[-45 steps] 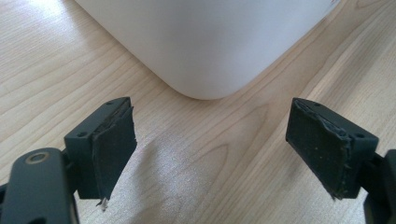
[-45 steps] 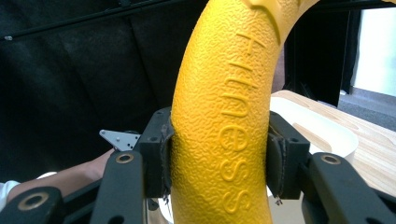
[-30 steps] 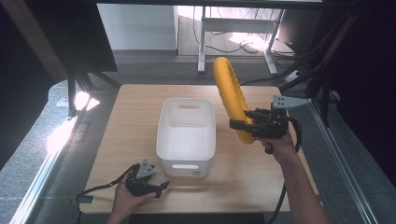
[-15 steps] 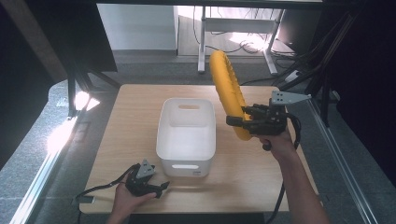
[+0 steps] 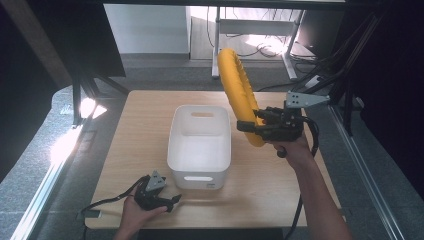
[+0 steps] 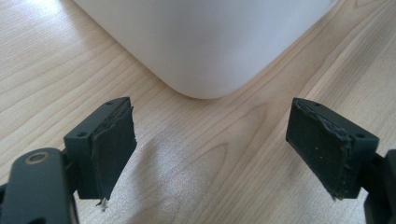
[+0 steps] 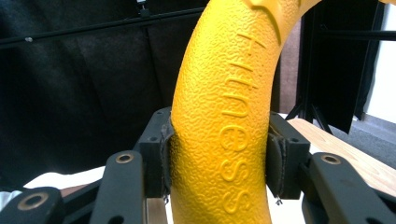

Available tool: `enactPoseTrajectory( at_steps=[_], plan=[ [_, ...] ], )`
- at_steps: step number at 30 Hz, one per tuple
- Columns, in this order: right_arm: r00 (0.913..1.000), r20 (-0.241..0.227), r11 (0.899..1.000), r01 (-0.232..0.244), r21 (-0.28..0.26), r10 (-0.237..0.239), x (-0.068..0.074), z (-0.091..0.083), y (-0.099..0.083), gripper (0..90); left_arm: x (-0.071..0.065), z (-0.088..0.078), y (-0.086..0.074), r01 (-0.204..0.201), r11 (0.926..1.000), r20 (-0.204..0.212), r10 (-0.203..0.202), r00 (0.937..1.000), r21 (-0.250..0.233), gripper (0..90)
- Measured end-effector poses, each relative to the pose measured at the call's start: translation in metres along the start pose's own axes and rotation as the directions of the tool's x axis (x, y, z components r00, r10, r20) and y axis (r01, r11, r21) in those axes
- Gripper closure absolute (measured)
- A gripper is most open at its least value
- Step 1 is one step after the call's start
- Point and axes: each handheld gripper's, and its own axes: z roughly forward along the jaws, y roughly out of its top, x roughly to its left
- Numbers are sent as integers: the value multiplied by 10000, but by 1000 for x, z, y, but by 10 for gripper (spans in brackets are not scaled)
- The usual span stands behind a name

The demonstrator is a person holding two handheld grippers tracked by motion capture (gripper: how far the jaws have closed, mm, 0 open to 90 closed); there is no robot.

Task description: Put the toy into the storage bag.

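Observation:
A yellow textured ring (image 5: 239,95) with raised lettering stands on edge in the air to the right of the white bin (image 5: 200,172). My right gripper (image 5: 246,125) is shut on the ring's lower part; in the right gripper view the yellow ring (image 7: 224,140) is pinched between both pads (image 7: 164,158). My left gripper (image 5: 172,199) rests on the table near the front edge, by the bin's front left corner. In the left gripper view, the left gripper (image 6: 217,154) is open with nothing between its pads, and the bin's rounded corner (image 6: 205,42) lies just ahead.
The wooden table (image 5: 140,115) has bare surface left of and behind the bin. Black stands and curtains flank the table; a desk frame (image 5: 260,30) and cables lie beyond the far edge. A metal rail (image 5: 365,165) runs along the right side.
My right gripper has lifted the yellow ring a little and carried it slightly left toward the bin. The left hand has stayed still.

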Motion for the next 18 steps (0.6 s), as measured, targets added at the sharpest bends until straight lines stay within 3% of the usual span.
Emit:
enactPoseTrajectory(
  at_steps=[18],
  plan=[
    [9981,-573,9997,223,-132,-230,8,21,13,506,0,1,0,2,10000,42,-2,10000,31,158]
  ],
)
